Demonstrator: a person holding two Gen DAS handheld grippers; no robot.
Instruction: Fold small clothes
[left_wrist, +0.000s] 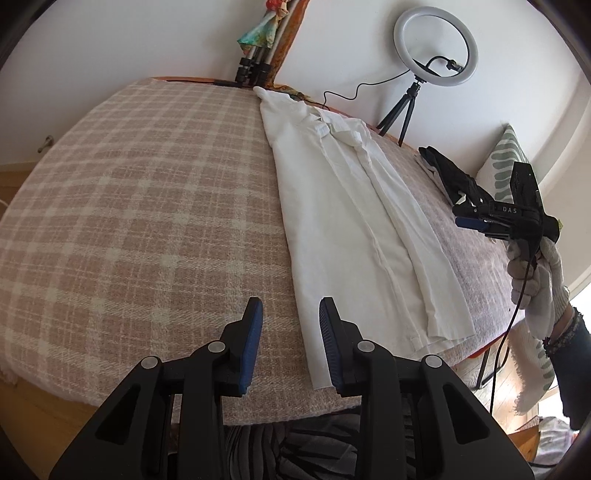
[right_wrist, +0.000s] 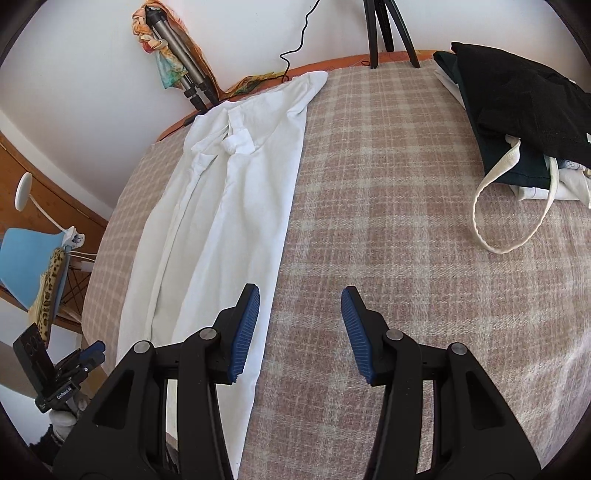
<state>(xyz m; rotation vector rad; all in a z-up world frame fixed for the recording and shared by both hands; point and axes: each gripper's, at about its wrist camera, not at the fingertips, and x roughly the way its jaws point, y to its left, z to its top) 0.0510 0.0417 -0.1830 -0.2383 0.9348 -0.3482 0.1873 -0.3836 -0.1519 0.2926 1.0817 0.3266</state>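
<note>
A long white garment (left_wrist: 351, 221) lies folded lengthwise into a narrow strip on the pink checked blanket (left_wrist: 147, 221), collar at the far end. My left gripper (left_wrist: 291, 306) hovers open over its near left edge, and no cloth is pinched between the blue pads. A gloved hand (left_wrist: 535, 280) holds the right gripper (left_wrist: 469, 218) off to the right. In the right wrist view the same garment (right_wrist: 229, 221) lies to the left. My right gripper (right_wrist: 301, 295) is open above the blanket (right_wrist: 369, 184), its left finger over the garment's right edge. The left gripper (right_wrist: 92, 350) shows at the lower left.
A pile of dark clothes (right_wrist: 517, 103) with a cream bag strap (right_wrist: 480, 206) sits at the blanket's far right. A ring light (left_wrist: 436, 48) on a tripod stands behind the table by the wall. A patterned pillow (left_wrist: 506, 162) lies right, a blue chair (right_wrist: 26, 258) left.
</note>
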